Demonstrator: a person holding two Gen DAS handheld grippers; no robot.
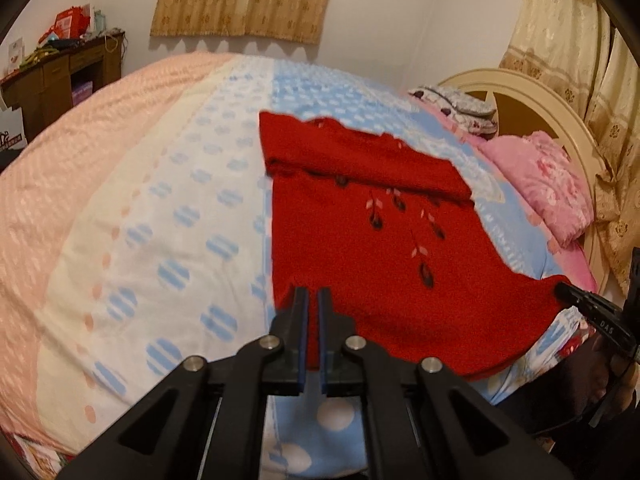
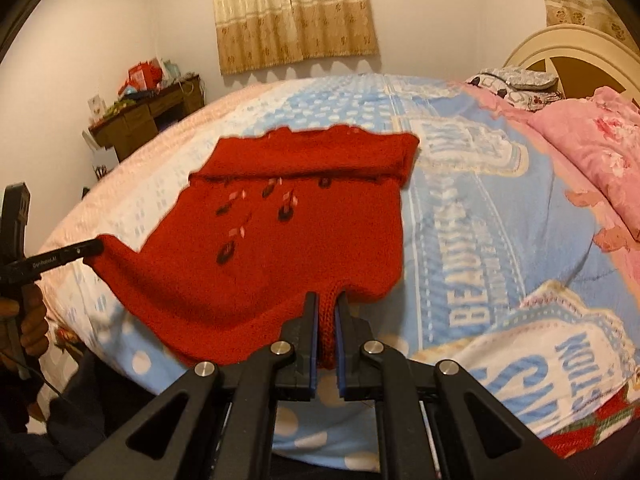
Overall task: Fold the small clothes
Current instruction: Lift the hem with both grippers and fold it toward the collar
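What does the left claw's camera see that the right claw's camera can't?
Only the left wrist view shows the right claw from the side, pinching the red sweater's corner. Only the right wrist view shows the left claw from the side, a hand holding it, and big letters on the blanket. Both show the sweater on the bed, curtain, desk and pink pillow.

Two hand-held grippers pinch a red knitted sweater (image 2: pixel 280 248) by its near corners, right (image 2: pixel 327 300) centre, left (image 2: pixel 94 247) at left, over a bed (image 2: pixel 500 240).
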